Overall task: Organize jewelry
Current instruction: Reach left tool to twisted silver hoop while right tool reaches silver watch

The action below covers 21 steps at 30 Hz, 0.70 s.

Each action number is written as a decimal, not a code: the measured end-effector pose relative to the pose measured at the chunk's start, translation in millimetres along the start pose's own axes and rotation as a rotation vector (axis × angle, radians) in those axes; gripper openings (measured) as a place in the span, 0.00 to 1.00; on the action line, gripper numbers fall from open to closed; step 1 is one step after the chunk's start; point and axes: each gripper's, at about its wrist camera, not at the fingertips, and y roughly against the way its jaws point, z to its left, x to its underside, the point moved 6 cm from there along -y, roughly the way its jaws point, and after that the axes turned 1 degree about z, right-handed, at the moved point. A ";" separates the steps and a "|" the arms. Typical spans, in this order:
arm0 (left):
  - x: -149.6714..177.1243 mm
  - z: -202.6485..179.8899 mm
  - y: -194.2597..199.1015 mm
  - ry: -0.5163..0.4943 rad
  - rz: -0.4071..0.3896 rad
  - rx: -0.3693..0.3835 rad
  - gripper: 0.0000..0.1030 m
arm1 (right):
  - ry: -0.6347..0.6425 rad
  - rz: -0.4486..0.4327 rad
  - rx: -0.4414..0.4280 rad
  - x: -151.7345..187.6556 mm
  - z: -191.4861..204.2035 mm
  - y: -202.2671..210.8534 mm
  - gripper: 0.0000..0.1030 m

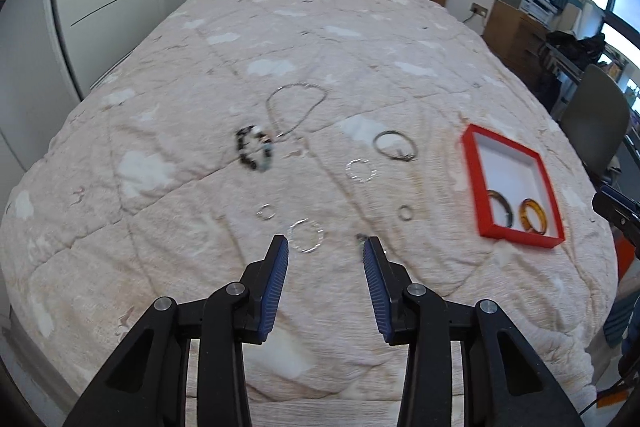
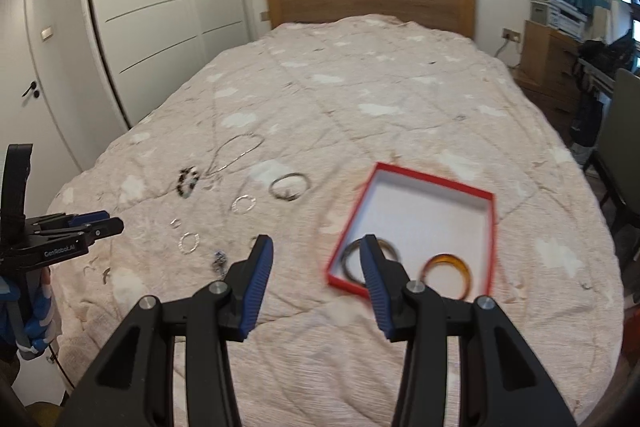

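Left wrist view: the left gripper hovers above a bed covered in a pale pink quilt, its jaws wide apart and holding nothing. Just ahead of the left jaw lies a thin silver hoop, flat on the quilt, slightly left of the gap's centre. A tiny dark piece sits at the right jaw's tip. Farther on lie a small ring, another small ring, a second silver hoop, a metal bangle, a dark beaded bracelet and a chain necklace. Well off to the right sits an open red box holding a dark bangle and an amber bangle.

Right wrist view: the right gripper also has its jaws apart and empty. The red box lies just ahead and to the right, its near corner behind the right jaw. The loose jewelry is spread ahead and to the left.

Judging from this, the left gripper is nearer the loose pieces, and the near silver hoop is the likeliest next pick; being flat and thin, it calls for the jaws to drop over its rim.
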 end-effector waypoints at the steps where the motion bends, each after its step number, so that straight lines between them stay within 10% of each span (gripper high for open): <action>1: 2.7 6.4 -6.0 0.018 0.012 0.000 0.37 | 0.009 0.012 -0.020 2.4 7.0 -7.4 0.42; 21: 19.4 30.8 -145.2 0.143 0.234 0.069 0.20 | 0.129 0.295 -0.350 49.1 91.5 -175.3 0.40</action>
